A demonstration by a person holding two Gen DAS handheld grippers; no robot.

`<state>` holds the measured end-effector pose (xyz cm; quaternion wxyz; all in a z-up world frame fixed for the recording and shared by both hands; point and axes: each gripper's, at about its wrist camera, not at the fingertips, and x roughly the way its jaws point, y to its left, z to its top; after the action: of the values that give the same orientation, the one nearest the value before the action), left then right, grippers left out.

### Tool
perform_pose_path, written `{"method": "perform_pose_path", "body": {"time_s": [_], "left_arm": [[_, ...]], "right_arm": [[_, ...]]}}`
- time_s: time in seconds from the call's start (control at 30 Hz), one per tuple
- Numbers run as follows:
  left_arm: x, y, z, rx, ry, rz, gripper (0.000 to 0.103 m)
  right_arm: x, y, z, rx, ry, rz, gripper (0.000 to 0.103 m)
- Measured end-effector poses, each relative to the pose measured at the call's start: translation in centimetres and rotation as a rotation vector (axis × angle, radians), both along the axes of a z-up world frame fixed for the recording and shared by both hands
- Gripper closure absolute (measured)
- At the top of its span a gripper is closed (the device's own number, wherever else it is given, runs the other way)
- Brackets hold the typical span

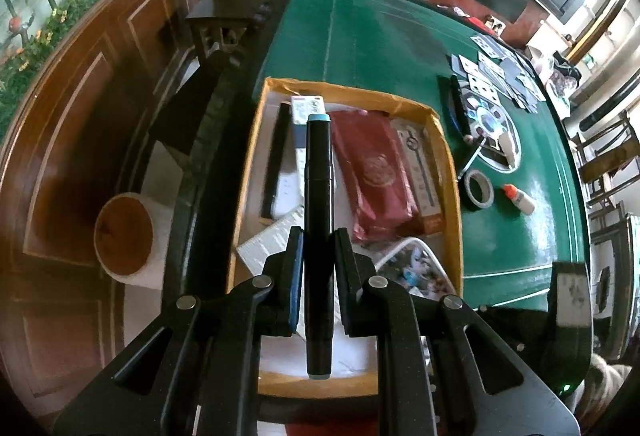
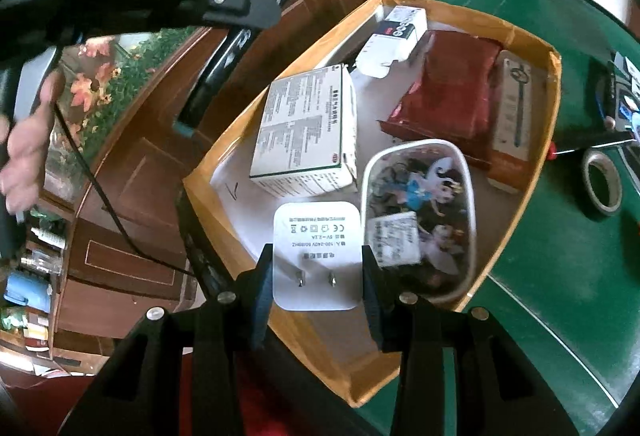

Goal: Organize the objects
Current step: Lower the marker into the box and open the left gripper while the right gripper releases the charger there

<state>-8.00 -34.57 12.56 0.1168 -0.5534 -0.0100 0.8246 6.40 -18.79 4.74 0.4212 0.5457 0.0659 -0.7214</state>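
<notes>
My left gripper [image 1: 319,238] is shut on a black marker [image 1: 319,195] with teal end caps, held lengthwise over the yellow-rimmed box [image 1: 448,155]. From the right wrist view the same left gripper [image 2: 256,9] and the marker [image 2: 224,55] hang over the box's left edge. My right gripper [image 2: 318,256] is shut on a white plug charger [image 2: 318,240], prongs facing the camera, above the near part of the box [image 2: 554,103]. Inside lie a white printed carton [image 2: 308,131], a red pouch [image 2: 452,91], a small white and blue carton [image 2: 394,35] and a rounded case with cartoon figures [image 2: 420,211].
The box rests on a green table [image 1: 380,35]. Right of the box lie a tape roll [image 1: 478,187], a small bottle with an orange cap [image 1: 520,197], playing cards [image 1: 496,71] and a black remote [image 1: 452,99]. Wooden wall panels [image 1: 80,95] and a round stool [image 1: 126,236] stand left of the table.
</notes>
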Motion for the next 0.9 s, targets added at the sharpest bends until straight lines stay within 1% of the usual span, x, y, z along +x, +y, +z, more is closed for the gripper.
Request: {"method": "perform_pose_path", "body": {"time_s": [0.2, 0.37, 0.43, 0.57, 0.7, 0.9], "left_arm": [[-3.7, -1.3, -1.0, -0.004, -0.017, 0.004, 0.089], [-6.6, -1.0, -2.8, -0.028, -0.036, 0.000, 0.089], [-7.7, -1.0, -3.6, -0.033, -0.049, 0.000, 0.089], [-9.0, -0.8, -5.1, -0.049, -0.075, -0.006, 0.089], [-9.8, -0.4, -6.8, -0.068, -0.104, -0.015, 0.089], [-10.6, -0.2, -8.3, -0.092, -0.117, -0.018, 0.089]], "right_arm": [[0.4, -1.1, -1.1, 0.031, -0.009, -0.020, 0.064], [0.8, -2.0, -1.9, 0.067, 0.000, -0.017, 0.064], [1.2, -2.1, -2.0, 0.083, 0.021, -0.010, 0.064], [1.7, -2.7, -2.0, 0.116, 0.057, 0.001, 0.064], [1.9, -2.8, -2.0, 0.127, 0.064, 0.005, 0.064], [2.2, -3.4, -2.4, 0.103, 0.026, 0.019, 0.064]]}}
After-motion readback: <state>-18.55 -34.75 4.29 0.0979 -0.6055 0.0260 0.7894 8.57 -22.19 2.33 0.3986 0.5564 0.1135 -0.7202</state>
